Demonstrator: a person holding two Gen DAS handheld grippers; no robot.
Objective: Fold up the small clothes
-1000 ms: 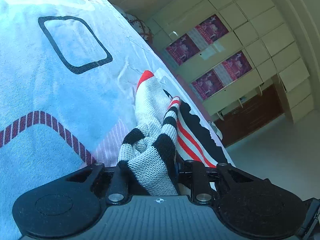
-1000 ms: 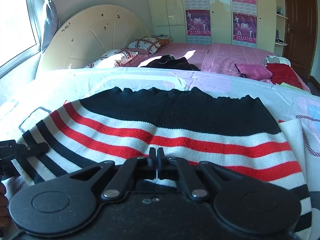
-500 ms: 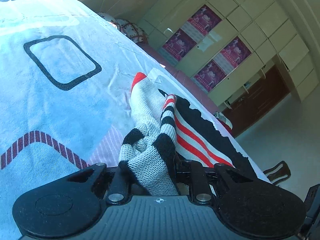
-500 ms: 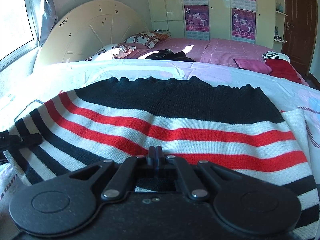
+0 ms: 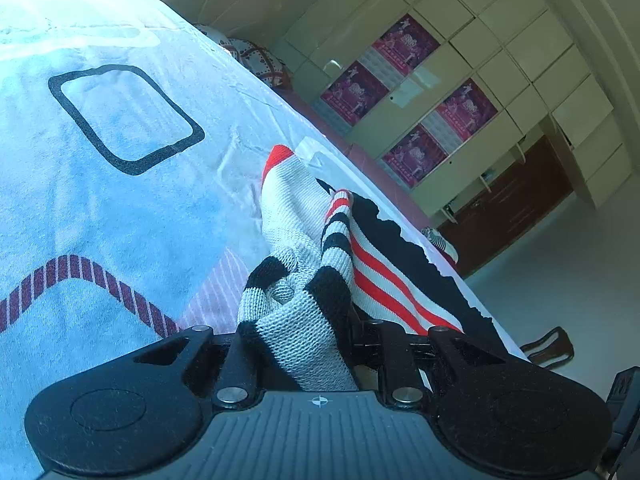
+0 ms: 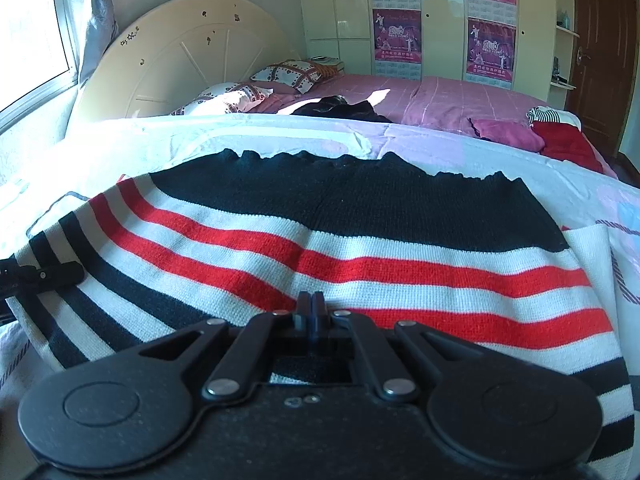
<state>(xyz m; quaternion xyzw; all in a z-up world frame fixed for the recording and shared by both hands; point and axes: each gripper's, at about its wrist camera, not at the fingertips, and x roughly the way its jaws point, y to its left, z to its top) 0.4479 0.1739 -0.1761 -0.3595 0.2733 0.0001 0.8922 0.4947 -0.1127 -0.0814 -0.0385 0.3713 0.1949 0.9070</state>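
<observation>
Early in the folding, by the look of it: black, white and red striped knitted sweater [image 6: 340, 240] spread almost flat on the white printed bed sheet [image 5: 100, 184], black hem band away from the right wrist camera, no finished fold visible. One corner gathered and lifted on the left side; body part lying smooth. Left to do, probably: bringing this side over the middle, then the other side, then halving.

Left gripper [image 5: 304, 344]: fingers partly closed around a thick bunch of the knit, cloth filling the whole gap between them and standing up in front of the camera. Firm hold, as far as visible.

Right gripper [image 6: 310, 308]: fingers pressed together with no gap, tips low at the near striped edge of the sweater. Cannot tell whether a thin layer of cloth is pinched between them or they only touch it from above.
</observation>
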